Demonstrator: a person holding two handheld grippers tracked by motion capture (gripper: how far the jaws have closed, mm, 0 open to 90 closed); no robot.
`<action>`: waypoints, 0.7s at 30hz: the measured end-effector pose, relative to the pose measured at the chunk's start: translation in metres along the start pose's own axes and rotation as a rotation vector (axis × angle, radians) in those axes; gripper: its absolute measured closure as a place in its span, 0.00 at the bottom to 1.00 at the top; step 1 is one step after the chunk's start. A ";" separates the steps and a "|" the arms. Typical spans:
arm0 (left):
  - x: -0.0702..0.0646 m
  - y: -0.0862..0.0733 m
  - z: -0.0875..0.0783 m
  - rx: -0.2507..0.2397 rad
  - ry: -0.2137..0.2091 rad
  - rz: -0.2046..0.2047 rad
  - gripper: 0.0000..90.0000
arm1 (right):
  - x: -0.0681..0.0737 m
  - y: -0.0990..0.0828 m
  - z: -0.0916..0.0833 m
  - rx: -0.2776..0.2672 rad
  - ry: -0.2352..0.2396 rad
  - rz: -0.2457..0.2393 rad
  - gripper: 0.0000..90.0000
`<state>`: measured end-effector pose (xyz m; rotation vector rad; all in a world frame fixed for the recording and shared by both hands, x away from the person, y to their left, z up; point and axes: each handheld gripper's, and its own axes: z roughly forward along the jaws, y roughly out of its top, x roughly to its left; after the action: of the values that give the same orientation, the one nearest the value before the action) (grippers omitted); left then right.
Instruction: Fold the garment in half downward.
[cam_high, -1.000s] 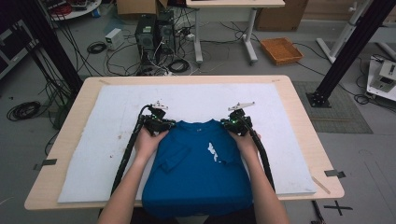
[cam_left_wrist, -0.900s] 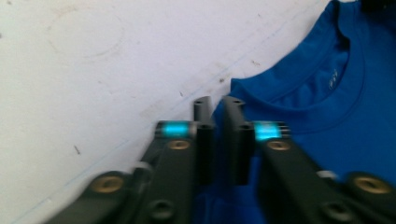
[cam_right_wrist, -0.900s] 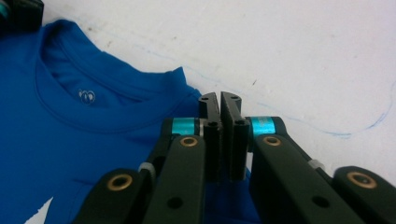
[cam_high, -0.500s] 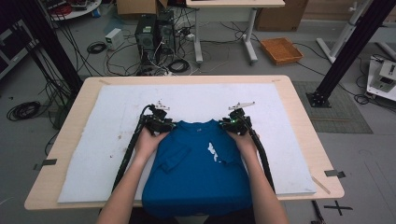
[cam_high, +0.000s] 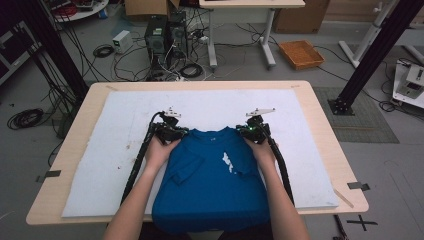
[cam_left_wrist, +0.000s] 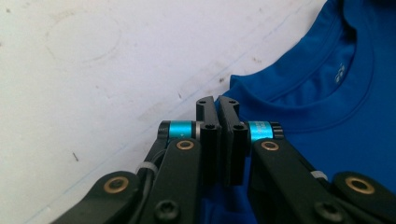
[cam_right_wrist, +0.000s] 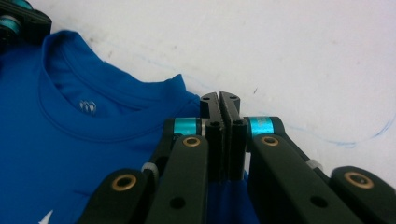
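Two grippers: the left gripper (cam_high: 176, 131) and right gripper (cam_high: 254, 131) sit at the shoulders of the blue T-shirt (cam_high: 212, 182), as they did a second ago.
Change: both pairs of jaws have just been closing; hands, shirt and pad lie as before.
Left jaws: pressed together; whether shoulder fabric is caught between them cannot be told.
Right jaws: pressed together; the same doubt applies.
Shirt: flat on the white pad (cam_high: 115, 150), collar toward the table's far edge, hem over the near edge of the table (cam_high: 75, 130).
Hands: the left hand (cam_high: 160, 150) and right hand (cam_high: 261, 149) grip from behind, forearms coming over the near edge.
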<state>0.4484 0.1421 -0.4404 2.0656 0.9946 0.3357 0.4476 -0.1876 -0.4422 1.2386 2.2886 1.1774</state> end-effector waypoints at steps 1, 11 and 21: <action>0.001 0.001 -0.001 -0.011 -0.001 0.000 0.97 | -0.001 0.001 0.000 -0.005 0.001 0.005 1.00; 0.015 0.018 -0.007 -0.102 -0.001 -0.029 0.97 | -0.006 0.019 0.000 -0.058 -0.009 0.021 1.00; -0.009 0.021 -0.043 -0.169 -0.040 0.067 0.97 | 0.004 0.019 -0.032 -0.111 0.001 -0.009 1.00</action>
<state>0.4308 0.1513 -0.3955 1.9476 0.8449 0.3979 0.4376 -0.1956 -0.4072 1.1864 2.1950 1.2828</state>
